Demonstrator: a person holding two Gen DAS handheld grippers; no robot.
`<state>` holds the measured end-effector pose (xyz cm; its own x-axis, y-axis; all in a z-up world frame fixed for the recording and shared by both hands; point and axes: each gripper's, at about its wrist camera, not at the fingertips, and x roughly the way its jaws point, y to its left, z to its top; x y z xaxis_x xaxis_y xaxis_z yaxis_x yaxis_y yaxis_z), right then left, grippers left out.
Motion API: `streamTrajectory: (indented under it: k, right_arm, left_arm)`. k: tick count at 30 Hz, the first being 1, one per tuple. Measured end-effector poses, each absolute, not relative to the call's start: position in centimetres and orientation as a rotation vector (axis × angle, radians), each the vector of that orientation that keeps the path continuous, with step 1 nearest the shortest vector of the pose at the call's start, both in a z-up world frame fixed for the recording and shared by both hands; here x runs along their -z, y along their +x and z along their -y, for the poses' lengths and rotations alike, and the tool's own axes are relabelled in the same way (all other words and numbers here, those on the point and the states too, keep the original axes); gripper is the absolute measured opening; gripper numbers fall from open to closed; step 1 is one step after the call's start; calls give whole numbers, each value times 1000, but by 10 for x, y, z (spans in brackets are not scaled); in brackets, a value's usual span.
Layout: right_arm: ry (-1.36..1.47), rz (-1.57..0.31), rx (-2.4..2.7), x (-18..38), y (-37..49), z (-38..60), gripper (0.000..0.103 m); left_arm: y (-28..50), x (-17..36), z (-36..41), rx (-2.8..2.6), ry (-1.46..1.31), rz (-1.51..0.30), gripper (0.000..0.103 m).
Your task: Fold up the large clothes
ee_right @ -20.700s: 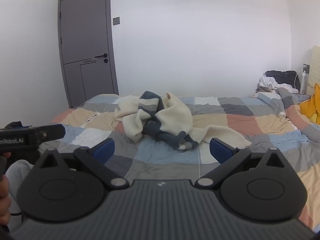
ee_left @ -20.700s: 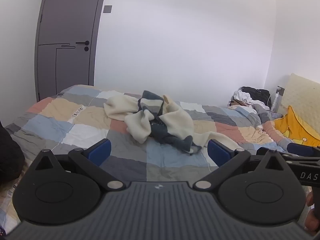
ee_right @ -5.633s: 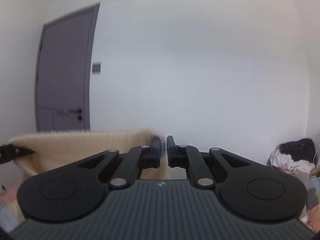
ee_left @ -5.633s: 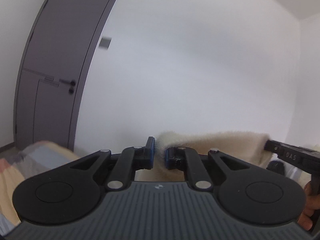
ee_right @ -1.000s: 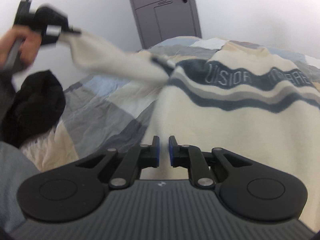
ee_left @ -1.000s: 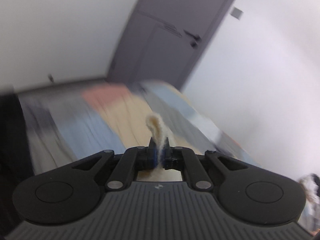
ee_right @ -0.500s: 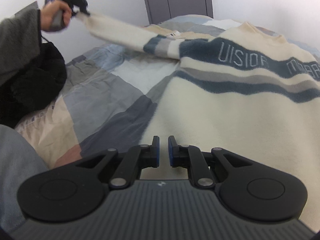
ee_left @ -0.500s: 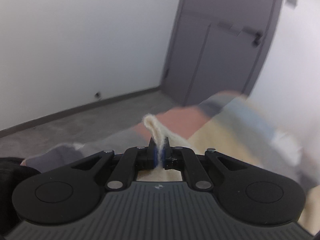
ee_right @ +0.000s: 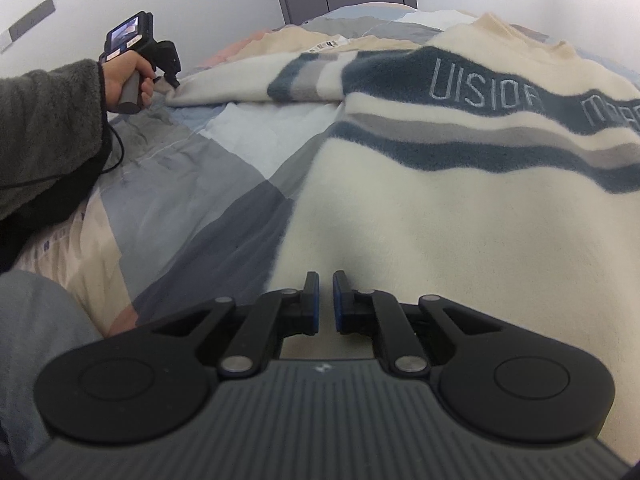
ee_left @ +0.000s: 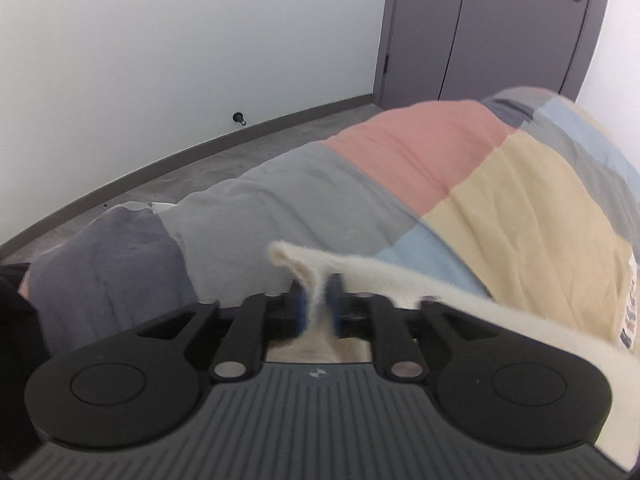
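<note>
A cream fleece sweater [ee_right: 460, 184] with navy and grey stripes and lettering lies spread flat on the patchwork bed [ee_right: 192, 196]. My left gripper [ee_left: 318, 306] is shut on the sweater's sleeve cuff [ee_left: 296, 260], low over the bed's left side; it also shows in the right wrist view [ee_right: 170, 74], with the sleeve [ee_right: 256, 80] stretched out to the left. My right gripper [ee_right: 326, 300] hovers just above the sweater's near hem, jaws almost closed with a narrow gap, holding nothing.
The grey door [ee_left: 492, 28] and white wall [ee_left: 180, 48] stand beyond the bed's far edge, with grey floor [ee_left: 208, 164] between. A dark garment [ee_left: 16, 328] lies at the left. The person's grey-sleeved arm [ee_right: 48, 128] reaches across the left.
My left gripper has lowered the sleeve cuff from the air down to the bed, stretching the sleeve out to the left. My right gripper has barely moved.
</note>
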<state>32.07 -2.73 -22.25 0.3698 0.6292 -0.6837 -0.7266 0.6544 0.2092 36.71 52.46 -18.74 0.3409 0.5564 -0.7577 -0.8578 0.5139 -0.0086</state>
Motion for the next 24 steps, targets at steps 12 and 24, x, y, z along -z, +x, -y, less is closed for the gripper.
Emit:
streamTrajectory:
  k: [12,24]
  right_arm:
    - [-75,-695,-799,199,309,63,13]
    - [40,-738,-511,196,324,143,11]
  left_arm:
    - [342,96,-391,-715,-402,-773,60]
    - [297,31,-131,-401,-529,-846,60]
